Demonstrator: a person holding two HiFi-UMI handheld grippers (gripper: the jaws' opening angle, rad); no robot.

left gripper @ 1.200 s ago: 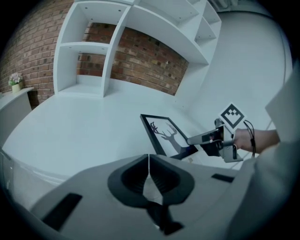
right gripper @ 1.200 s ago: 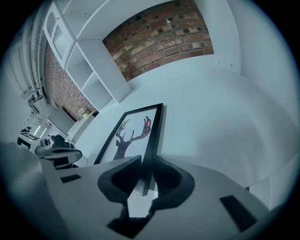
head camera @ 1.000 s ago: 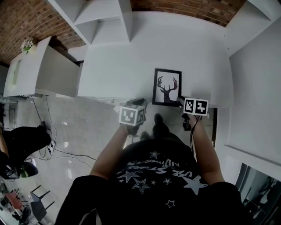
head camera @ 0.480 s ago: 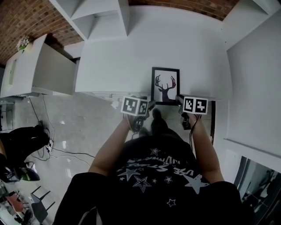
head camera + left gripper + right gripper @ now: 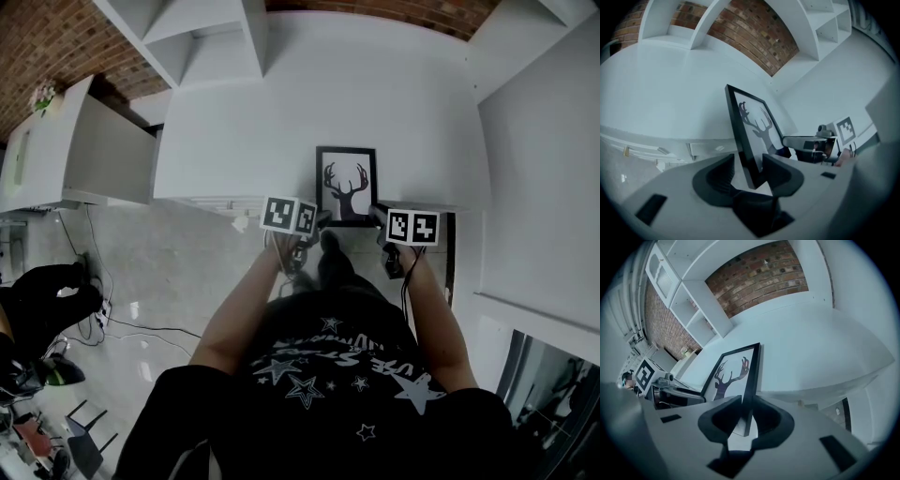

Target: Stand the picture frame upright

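A black picture frame [image 5: 346, 186] with a deer print sits at the front edge of the white table [image 5: 272, 131]. My right gripper [image 5: 379, 214] is shut on its right edge near the front corner; the pads clamp the black rim [image 5: 749, 380] in the right gripper view. My left gripper [image 5: 317, 221] is at the near left corner. In the left gripper view the frame [image 5: 754, 126] stands between the wide-open jaws of the left gripper [image 5: 749, 162], with a gap on the left side. The frame rises at a tilt away from both grippers.
White shelving [image 5: 202, 42] and a brick wall [image 5: 56, 37] stand behind the table. A white cabinet [image 5: 103, 141] is at the left and a white wall panel [image 5: 544, 169] at the right. Drawer fronts [image 5: 656, 150] run under the table edge. The person's feet [image 5: 328, 258] are just below it.
My left gripper has moved up and to the right, from clear of the frame to its near left corner. The right gripper has stayed on the frame's right edge.
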